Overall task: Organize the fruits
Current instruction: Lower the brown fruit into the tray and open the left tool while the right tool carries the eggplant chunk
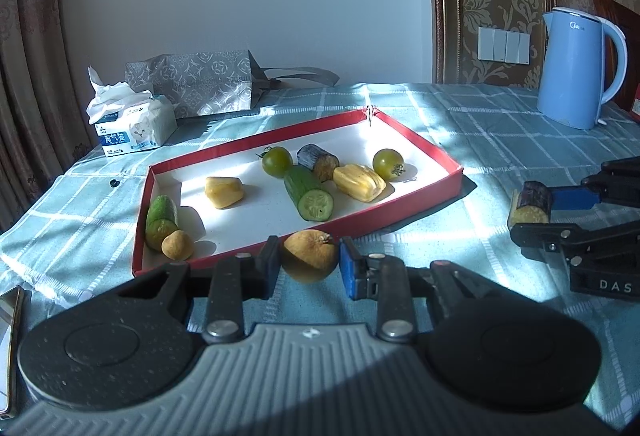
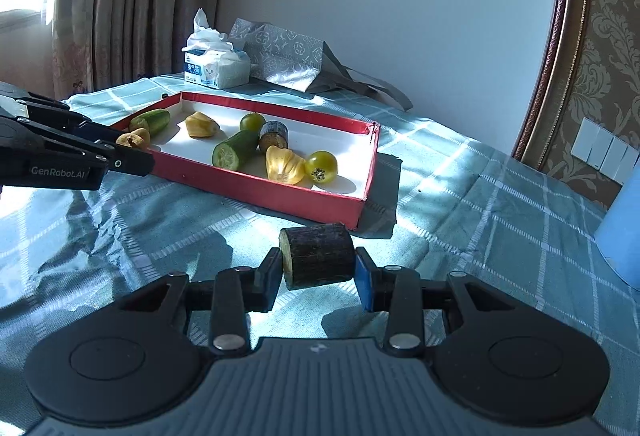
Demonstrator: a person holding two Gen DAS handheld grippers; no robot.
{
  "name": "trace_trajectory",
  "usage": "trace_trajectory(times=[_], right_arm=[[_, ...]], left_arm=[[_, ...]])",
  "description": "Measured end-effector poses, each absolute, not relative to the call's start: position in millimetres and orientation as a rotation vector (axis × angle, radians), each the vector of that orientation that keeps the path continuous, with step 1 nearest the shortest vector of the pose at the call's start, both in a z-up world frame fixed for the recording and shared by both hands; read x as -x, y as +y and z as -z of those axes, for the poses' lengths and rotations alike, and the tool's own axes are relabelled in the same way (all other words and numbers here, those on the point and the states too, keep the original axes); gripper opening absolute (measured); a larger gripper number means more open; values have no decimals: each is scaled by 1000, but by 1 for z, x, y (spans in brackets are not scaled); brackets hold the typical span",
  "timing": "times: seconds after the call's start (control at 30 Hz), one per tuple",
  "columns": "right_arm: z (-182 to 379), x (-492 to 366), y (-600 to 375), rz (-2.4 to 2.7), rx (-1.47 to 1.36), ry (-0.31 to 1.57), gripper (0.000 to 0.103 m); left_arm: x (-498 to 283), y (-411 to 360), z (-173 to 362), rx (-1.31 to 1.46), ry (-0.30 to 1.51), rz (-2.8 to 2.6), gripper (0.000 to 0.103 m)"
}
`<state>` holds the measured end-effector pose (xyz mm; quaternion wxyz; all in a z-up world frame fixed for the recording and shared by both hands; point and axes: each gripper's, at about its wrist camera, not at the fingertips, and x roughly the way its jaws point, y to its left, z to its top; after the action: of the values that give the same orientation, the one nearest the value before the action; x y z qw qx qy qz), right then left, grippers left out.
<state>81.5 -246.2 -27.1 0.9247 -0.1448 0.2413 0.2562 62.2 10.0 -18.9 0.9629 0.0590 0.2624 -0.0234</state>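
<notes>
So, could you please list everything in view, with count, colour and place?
red tray: one, white inside, on the checked tablecloth.
cucumber pieces: two, green, in tray.
green tomatoes: two, in tray.
yellow fruit pieces: two, in tray.
dark chunk: one, in tray.
kettle: one, blue, far right.
tissue pack: one, white, behind tray.
left gripper: holds tan fruit.
right gripper: holds dark piece.
</notes>
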Motion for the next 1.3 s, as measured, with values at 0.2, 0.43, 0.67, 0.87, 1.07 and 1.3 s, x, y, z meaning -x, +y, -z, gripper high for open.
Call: trace_trajectory(times=[0.2, 0.43, 0.67, 0.87, 1.07, 1.3], right_arm=[[17, -65, -245, -532, 274, 461, 37], [12, -53, -242, -543, 254, 441, 37], [12, -48, -240, -549, 238, 441, 37], [14, -47, -241, -548, 218, 441, 37], [13, -42, -242, -548, 194, 432, 37], [13, -41, -242, -543, 190, 437, 37]], left_arm=[[-70, 15, 8, -123, 507, 31, 29], [-89, 22, -4, -132, 483, -2, 29], [-104, 26, -7, -137, 480, -19, 29], [-122, 28, -4, -142, 494, -35, 29], [-153, 38, 7, -128, 538, -71, 29], [-184, 53, 22, -90, 608, -99, 29]])
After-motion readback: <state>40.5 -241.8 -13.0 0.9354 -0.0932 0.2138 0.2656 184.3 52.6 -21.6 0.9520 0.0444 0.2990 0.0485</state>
